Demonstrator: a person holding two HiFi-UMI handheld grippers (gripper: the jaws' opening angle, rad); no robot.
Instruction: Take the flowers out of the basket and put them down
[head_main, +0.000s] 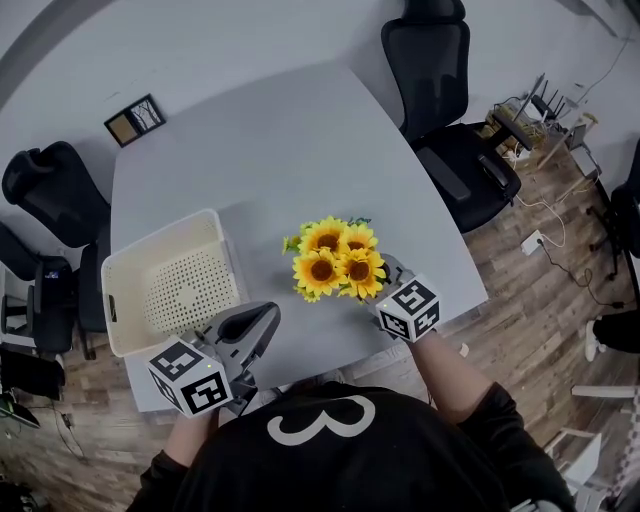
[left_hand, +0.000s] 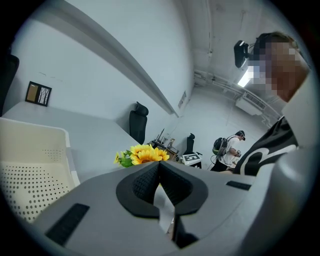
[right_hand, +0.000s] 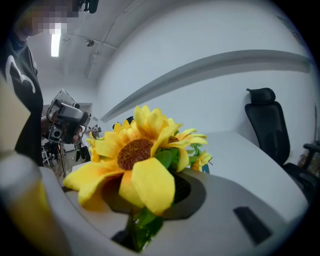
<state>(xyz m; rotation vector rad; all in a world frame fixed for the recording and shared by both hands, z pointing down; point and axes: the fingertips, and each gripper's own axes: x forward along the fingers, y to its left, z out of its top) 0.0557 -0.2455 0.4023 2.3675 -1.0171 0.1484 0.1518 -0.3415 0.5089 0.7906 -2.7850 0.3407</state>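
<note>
We hold the bunch of sunflowers (head_main: 336, 261) in the right gripper (head_main: 388, 278), whose jaws are clamped on the green stems just below the blooms; the right gripper view shows a stem running down between the pads. The bunch is out of the basket (head_main: 160, 235) and sits to its right, over the near part of the grey table (head_main: 280, 150). We cannot tell whether the stems touch the tabletop yet. The left gripper (head_main: 268, 316) rests near the basket's near right corner with its jaws together and nothing between them. We judge the flowers to be light, with soft petals that would crush or bend if pinched and stems that are stiffer and likely a little springy. The gathered stems under the heads therefore look like the right place to grip, as we are doing. A top-heavy bunch like this may tip or roll once we let go, so laying it on its side seems safer than standing it up. We count four open sunflower heads and one small bud at the left edge, one basket that looks empty, one table and two grippers.
</note>
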